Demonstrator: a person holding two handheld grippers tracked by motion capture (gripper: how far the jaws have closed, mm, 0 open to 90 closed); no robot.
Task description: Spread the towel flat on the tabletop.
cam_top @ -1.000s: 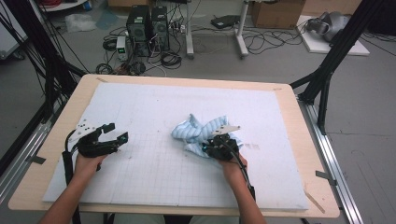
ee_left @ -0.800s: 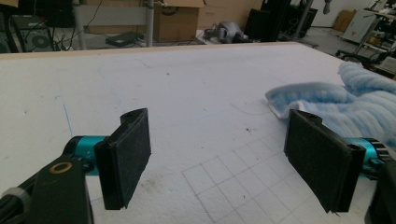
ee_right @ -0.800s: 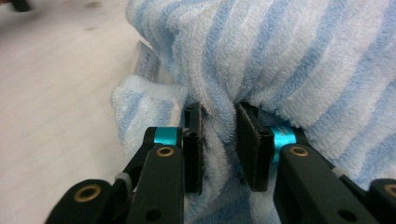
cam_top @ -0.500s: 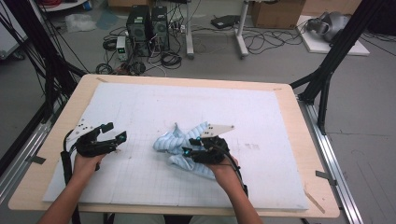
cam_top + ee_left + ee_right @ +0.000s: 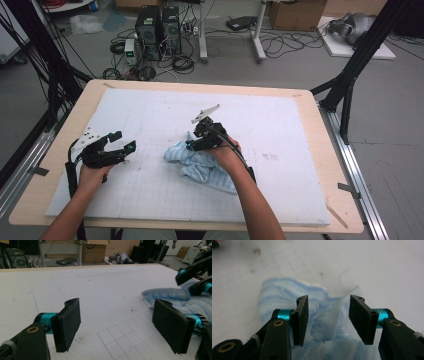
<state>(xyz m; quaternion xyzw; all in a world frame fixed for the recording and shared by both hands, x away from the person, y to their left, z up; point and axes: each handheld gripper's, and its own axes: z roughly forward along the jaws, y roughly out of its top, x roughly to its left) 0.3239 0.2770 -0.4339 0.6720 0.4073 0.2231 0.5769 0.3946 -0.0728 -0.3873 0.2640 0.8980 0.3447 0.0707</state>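
Towel (image 5: 202,165) crumpled on white gridded mat (image 5: 280,200), cluttered floor beyond.

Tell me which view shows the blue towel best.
The high view: the whole crumpled towel lies on the white mat, partly under the right gripper. The right gripper view has a blurred close-up of its striped cloth beneath open jaws. The left gripper view catches one edge at the right.

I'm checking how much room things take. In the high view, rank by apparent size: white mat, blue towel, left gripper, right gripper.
1. White mat, by far.
2. Blue towel.
3. Left gripper and right gripper: they look alike, so no ranking; a hand covers part of each.
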